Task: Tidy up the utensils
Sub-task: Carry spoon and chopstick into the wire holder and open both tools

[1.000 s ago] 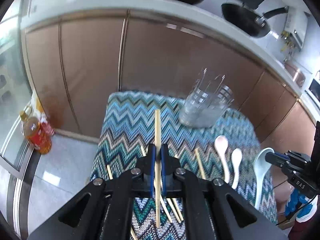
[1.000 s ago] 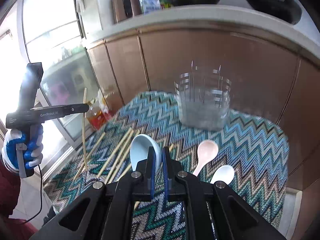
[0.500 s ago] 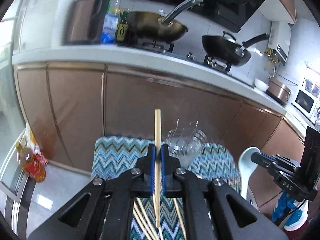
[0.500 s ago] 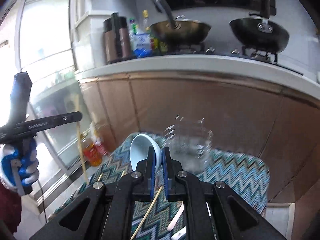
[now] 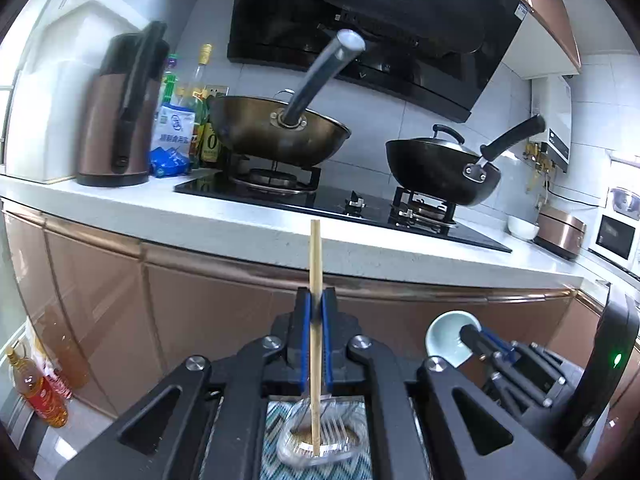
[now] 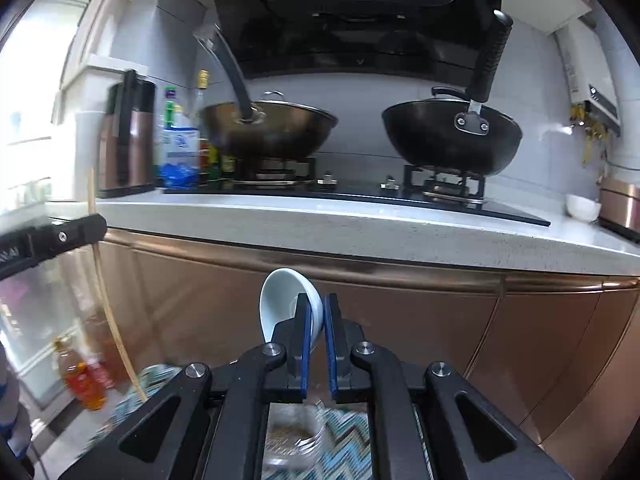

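My left gripper (image 5: 315, 304) is shut on a wooden chopstick (image 5: 315, 264) that stands upright, its lower end over the clear glass holder (image 5: 320, 440) seen between the gripper arms. My right gripper (image 6: 316, 312) is shut on a pale blue ceramic spoon (image 6: 282, 300), bowl end up. The glass holder (image 6: 292, 440) also shows below the right gripper on the zigzag cloth (image 6: 344, 432). The left gripper (image 6: 94, 230) with its chopstick (image 6: 106, 296) shows at the left of the right wrist view. The right gripper and spoon (image 5: 450, 336) show at lower right of the left wrist view.
A kitchen counter (image 5: 240, 224) with brown cabinet fronts (image 6: 440, 320) stands close ahead. On it are two woks (image 5: 280, 132), a brown kettle (image 5: 120, 112) and bottles. An oil bottle (image 5: 38, 392) stands on the floor at left.
Both grippers have risen and tilted up, carrying the chopstick and the spoon; the view went from the cloth to the counter. The glass holder now lies below both grippers.
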{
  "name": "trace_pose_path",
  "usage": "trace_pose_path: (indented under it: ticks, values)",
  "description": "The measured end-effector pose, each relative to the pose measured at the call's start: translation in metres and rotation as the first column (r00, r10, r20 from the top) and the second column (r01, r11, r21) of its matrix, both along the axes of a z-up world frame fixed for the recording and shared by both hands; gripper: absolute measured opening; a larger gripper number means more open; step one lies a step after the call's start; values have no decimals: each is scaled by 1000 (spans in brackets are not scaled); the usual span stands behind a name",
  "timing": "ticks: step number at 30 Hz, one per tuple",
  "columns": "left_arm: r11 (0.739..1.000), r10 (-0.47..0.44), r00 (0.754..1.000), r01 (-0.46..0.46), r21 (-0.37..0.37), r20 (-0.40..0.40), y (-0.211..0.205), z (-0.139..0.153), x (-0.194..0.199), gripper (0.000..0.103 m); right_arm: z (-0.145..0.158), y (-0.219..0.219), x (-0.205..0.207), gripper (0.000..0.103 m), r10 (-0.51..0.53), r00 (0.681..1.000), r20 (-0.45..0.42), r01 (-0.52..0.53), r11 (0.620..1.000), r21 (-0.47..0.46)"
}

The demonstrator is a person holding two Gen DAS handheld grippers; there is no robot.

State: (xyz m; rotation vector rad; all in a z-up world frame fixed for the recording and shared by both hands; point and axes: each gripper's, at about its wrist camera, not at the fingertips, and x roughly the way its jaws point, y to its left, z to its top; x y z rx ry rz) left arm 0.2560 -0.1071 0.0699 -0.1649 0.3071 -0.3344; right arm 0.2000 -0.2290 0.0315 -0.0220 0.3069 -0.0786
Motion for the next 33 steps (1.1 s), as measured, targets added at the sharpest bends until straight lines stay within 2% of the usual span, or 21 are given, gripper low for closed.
trace_pose_path:
  ticks: [8, 12, 17, 19, 22, 24, 25, 33]
  values:
    - [998, 47, 999, -47, 33, 4, -32, -45, 46, 5, -40, -9, 46, 6, -46, 999, 27, 46, 999, 8]
    - [995, 70, 997, -68, 68, -23, -43, -78, 61, 5, -62, -7, 53, 7, -45, 999, 17, 44, 999, 5]
    - [992, 95, 994, -90, 94, -47, -43, -100, 71, 6, -80, -7, 59, 10, -37, 999, -19, 38, 999, 13]
    - [991, 94, 994, -89, 97, -56, -40, -103, 72, 6, -83, -7, 58, 11, -34, 999, -31, 34, 999, 18]
    - [991, 89, 994, -82, 103, -70, -37, -104, 71, 11, -85, -4, 53, 22, -28, 999, -38, 29, 999, 20]
    - [993, 78, 994, -70, 100, -80, -35, -104, 70, 26, -84, -3, 48, 26, -23, 999, -41, 25, 999, 30]
    - [992, 83, 993, -75, 98, -80, -34, -104, 67, 29, -83, -3, 47, 26, -25, 999, -44, 26, 999, 30]
    - [991, 69, 997, -64, 117, -46, -24, -77, 32, 30, -60, -2, 12, 26, -24, 999, -28, 25, 999, 34]
